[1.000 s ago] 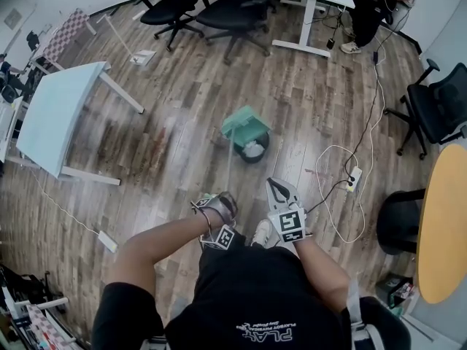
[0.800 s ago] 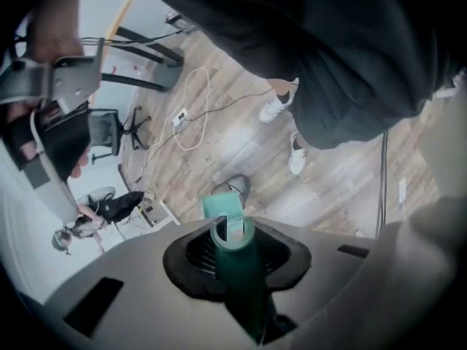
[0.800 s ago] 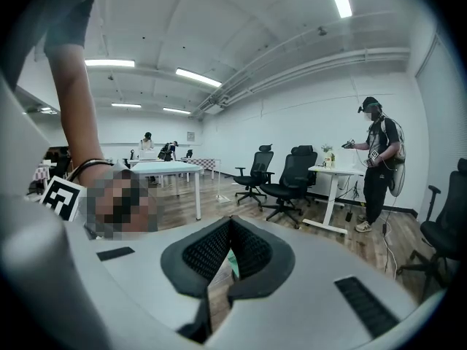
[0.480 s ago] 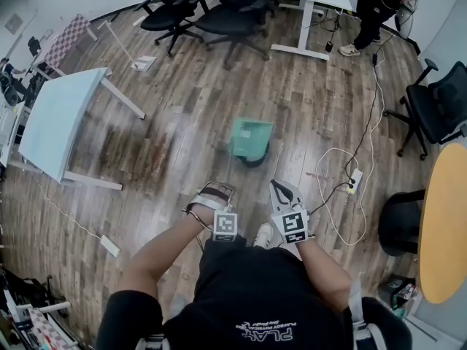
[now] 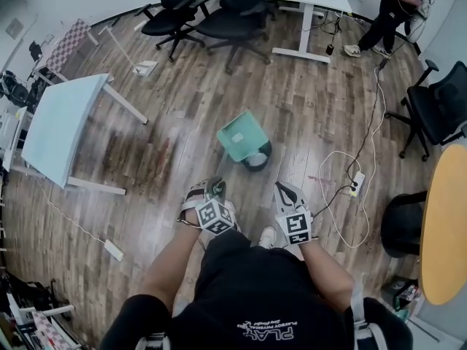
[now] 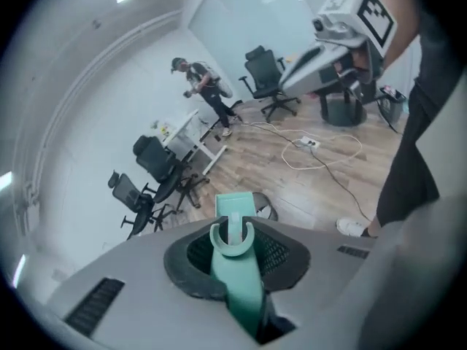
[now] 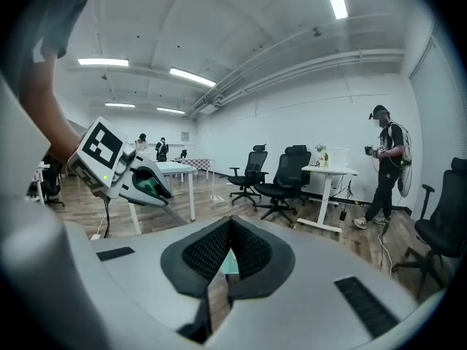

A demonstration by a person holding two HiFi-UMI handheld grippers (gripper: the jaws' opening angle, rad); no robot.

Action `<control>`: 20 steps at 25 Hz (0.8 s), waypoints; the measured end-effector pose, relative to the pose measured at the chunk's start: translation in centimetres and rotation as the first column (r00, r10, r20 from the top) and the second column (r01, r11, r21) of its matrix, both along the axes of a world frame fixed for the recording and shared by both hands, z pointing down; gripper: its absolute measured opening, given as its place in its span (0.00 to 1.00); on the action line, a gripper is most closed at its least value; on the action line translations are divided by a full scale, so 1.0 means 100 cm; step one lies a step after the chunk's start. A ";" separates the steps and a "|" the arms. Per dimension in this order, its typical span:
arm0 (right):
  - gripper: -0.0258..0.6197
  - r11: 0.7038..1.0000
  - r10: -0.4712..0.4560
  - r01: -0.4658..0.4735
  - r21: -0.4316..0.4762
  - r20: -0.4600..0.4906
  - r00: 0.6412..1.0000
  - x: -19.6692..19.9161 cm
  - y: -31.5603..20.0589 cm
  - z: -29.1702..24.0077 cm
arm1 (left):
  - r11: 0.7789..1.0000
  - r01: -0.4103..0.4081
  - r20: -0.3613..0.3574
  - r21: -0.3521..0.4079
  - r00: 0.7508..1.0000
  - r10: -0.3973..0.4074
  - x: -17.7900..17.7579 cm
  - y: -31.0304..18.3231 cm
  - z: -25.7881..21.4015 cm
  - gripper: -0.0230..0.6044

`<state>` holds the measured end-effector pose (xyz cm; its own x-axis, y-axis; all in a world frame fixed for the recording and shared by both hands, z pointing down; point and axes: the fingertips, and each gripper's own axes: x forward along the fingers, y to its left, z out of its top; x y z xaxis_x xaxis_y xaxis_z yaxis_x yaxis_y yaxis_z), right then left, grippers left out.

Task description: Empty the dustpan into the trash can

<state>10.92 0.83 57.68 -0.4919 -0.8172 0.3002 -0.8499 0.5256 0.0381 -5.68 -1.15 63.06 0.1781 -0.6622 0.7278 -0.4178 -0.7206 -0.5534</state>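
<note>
A teal dustpan (image 5: pixel 239 135) on a long teal handle (image 6: pixel 238 279) hangs tilted over the left rim of a small black trash can (image 5: pixel 257 156). White litter lies inside the can. My left gripper (image 5: pixel 214 189) is shut on the near end of the handle; its jaws have just been closing around it. In the left gripper view the pan (image 6: pixel 235 204) and the can (image 6: pixel 264 209) lie beyond the jaws. My right gripper (image 5: pixel 286 191) stays beside the left, shut, with nothing held. In the right gripper view its pads (image 7: pixel 248 250) meet at the tips.
Wooden floor all round. A light blue table (image 5: pixel 60 128) stands at left and black office chairs (image 5: pixel 222 14) at the back. A white cable and power strip (image 5: pixel 356 178) lie right of the can. A person (image 5: pixel 392 3) stands far right; a round yellow table (image 5: pixel 446 224) is at right.
My left gripper has risen and rolled, turning the dustpan above the trash can; the pan now sits skewed to the can's left. The right gripper has stayed put.
</note>
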 end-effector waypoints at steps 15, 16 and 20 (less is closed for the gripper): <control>0.06 0.999 -0.031 0.031 0.008 -0.018 0.999 -0.046 -0.074 -0.013 | 0.878 0.412 -0.519 -0.246 0.708 -0.478 -0.066 -0.039 -0.024 0.16; 0.06 0.999 -0.032 0.032 0.007 -0.020 0.999 -0.051 -0.081 -0.014 | 0.873 0.423 -0.533 -0.243 0.694 -0.484 -0.071 -0.045 -0.029 0.16; 0.06 0.999 -0.034 0.034 0.011 -0.025 0.999 -0.069 -0.107 -0.016 | 0.852 0.477 -0.569 -0.216 0.648 -0.507 -0.093 -0.072 -0.041 0.16</control>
<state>4.02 -9.84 56.11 -0.5120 -0.8035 0.3037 -0.8303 0.5536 0.0650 -15.02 -8.33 58.94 0.2316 -0.7502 0.6194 -0.9432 -0.3291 -0.0459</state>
